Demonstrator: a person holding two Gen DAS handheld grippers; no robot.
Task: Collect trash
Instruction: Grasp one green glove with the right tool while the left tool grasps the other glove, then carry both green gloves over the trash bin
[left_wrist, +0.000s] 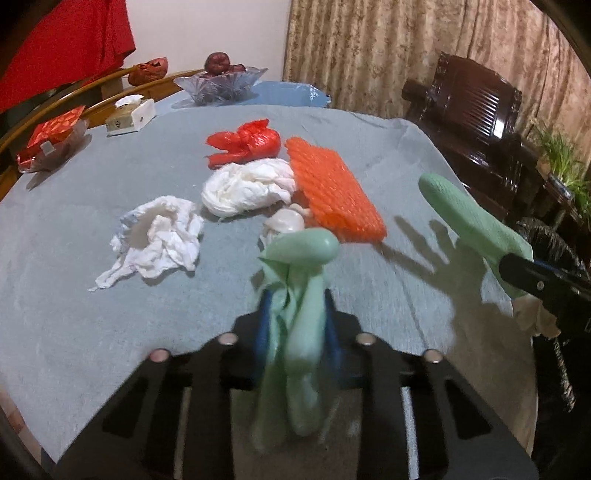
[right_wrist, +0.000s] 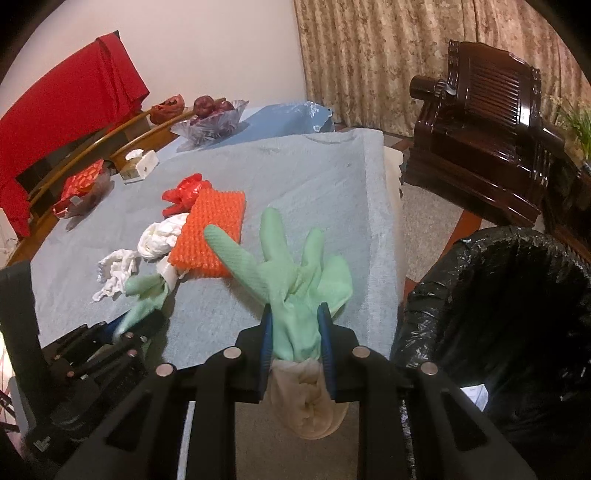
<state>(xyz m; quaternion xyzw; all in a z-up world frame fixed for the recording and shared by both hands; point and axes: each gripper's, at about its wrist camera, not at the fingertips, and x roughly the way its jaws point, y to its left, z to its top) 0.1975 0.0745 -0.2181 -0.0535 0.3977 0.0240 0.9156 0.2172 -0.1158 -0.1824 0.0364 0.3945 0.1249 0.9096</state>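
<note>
Dangling crumpled from the left gripper, jaws pinching it narrow: one green glove, just above the near table. Hanging by its cuff in the right gripper, also clamping tight: second green glove, near the black-lined bin at right. Lying farther back: orange bubble wrap, white tissues, red bag.

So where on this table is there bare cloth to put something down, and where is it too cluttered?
Bare grey cloth lies beyond the orange mesh sheet, toward the glass bowl, and along the edge by the black-lined bin. The middle is crowded: red bag, white wads and crumpled tissue bunch beside the mesh.
</note>
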